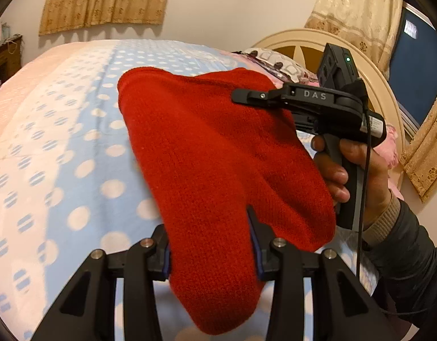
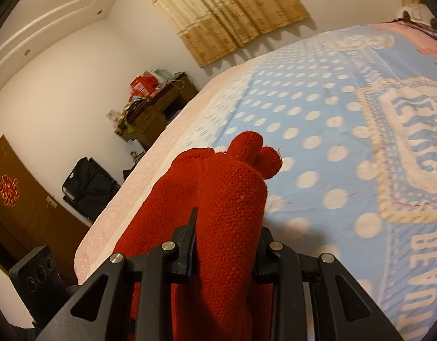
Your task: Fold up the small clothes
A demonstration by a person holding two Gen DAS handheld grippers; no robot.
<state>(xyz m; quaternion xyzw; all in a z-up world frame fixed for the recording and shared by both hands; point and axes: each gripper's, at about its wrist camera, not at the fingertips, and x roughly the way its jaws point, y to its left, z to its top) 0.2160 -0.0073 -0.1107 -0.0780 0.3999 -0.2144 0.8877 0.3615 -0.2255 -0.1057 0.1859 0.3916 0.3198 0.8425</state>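
A red knitted garment (image 1: 218, 170) hangs in the air above the bed, held between both grippers. My left gripper (image 1: 209, 244) is shut on its near edge, with cloth bunched between the jaws and drooping below them. My right gripper (image 1: 241, 96) comes in from the right, held by a hand, and grips the garment's far right edge. In the right wrist view the right gripper (image 2: 227, 236) is shut on a thick fold of the red garment (image 2: 218, 199), which bulges forward past the fingers.
The bed (image 1: 62, 142) has a light blue cover with white polka dots (image 2: 318, 130) and a pink border. A cream headboard (image 1: 369, 65) and pillows are at the right. A dark dresser (image 2: 158, 108), a black bag (image 2: 90, 184) and a door stand beside the bed.
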